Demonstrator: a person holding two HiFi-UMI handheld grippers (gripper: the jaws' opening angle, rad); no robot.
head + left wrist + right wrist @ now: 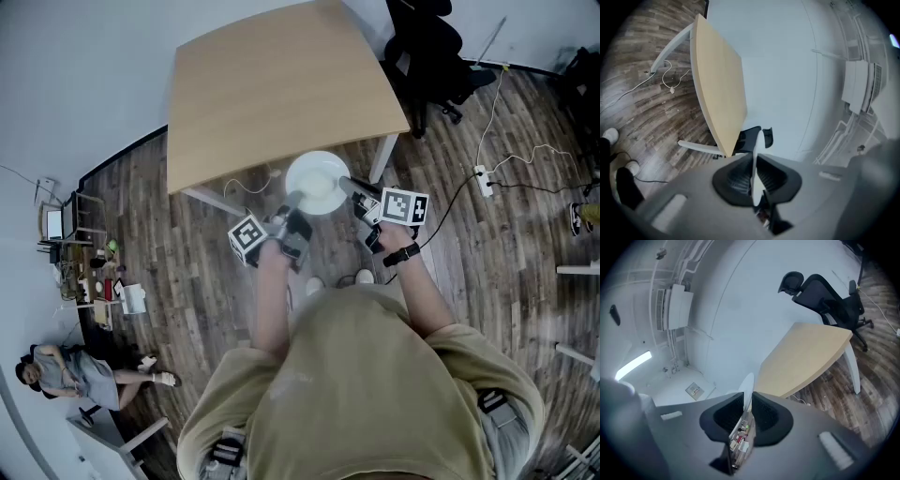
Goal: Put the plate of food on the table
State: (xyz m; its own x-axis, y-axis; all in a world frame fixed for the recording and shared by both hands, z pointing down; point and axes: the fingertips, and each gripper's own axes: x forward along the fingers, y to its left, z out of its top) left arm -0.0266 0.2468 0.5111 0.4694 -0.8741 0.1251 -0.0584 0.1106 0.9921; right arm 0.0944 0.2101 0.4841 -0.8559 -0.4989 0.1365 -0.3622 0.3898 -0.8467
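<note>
Clamped on the plate (317,183) from both sides: left gripper (292,204) pinched almost flat on the rim at lower left, right gripper (354,187) closed a little wider on the rim at right, with the thin white edge caught between the pads in each gripper view. Placed at the centre of the head view, over the near edge of the table (272,84), seemingly partly past that edge and above the wooden floor (197,244); impossible to say whether resting on the top or hovering just above it. No food discernible on the white surface from here. Judged as the placing step, close to done but not yet safe to release. To do it well: carry forward, toward the upper part of the frame, until the whole base lies over bare tabletop, well inside the edge; hold level, both sides at one height, to stop any sliding; lower gently until flat; only then ease both grips apart together and draw out sideways, low, without tipping the rim.
</note>
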